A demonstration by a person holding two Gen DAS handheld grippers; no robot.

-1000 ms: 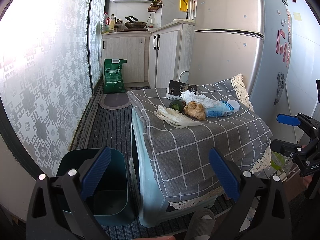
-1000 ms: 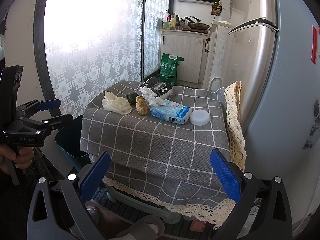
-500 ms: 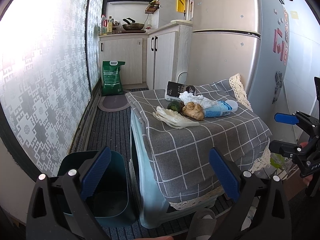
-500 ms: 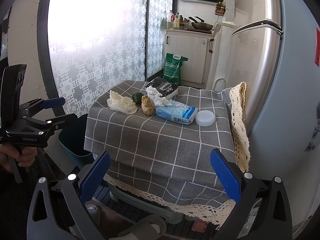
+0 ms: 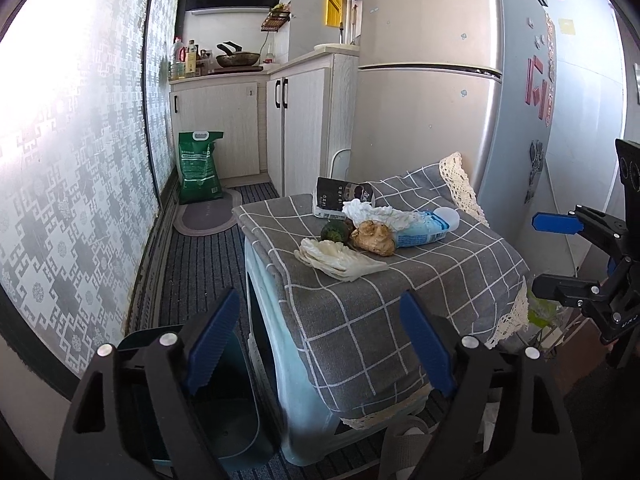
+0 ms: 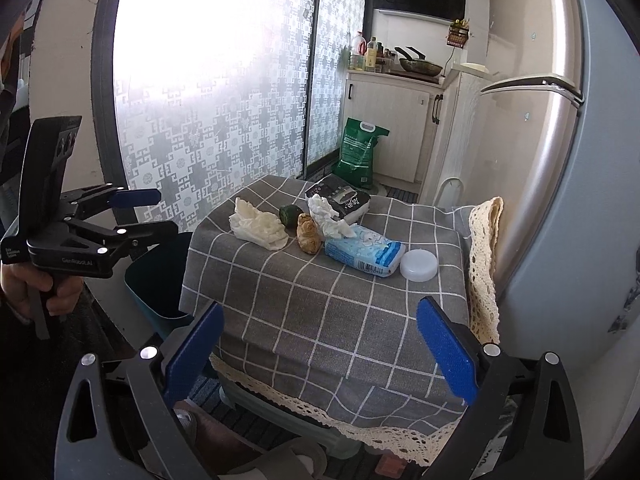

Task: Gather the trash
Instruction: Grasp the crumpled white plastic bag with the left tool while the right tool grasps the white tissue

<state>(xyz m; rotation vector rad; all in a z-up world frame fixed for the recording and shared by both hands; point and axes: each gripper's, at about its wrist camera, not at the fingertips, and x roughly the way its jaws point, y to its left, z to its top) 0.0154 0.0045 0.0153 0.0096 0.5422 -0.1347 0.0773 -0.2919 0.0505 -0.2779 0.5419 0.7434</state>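
On a small table under a grey checked cloth [image 5: 420, 280] lie a pale cabbage leaf [image 5: 340, 260], a green vegetable piece [image 5: 333, 231], a ginger root [image 5: 374, 236], a crumpled white tissue [image 5: 372, 213], a blue tissue pack [image 5: 424, 227], a white lid [image 6: 419, 265] and a dark packet [image 5: 340, 196]. A teal bin [image 5: 224, 400] stands on the floor left of the table. My left gripper [image 5: 320, 344] is open and empty, near the table's front left corner. My right gripper [image 6: 320, 352] is open and empty before the table's front edge.
A silver fridge [image 5: 432, 100] stands behind the table on the right. A patterned glass door [image 5: 80, 160] runs along the left. A green bag [image 5: 199, 168] and white cabinets [image 5: 256, 132] stand at the far end of the ribbed floor mat [image 5: 200, 272].
Both grippers have moved a little closer to the table. Both stay open and nothing on the table has moved.
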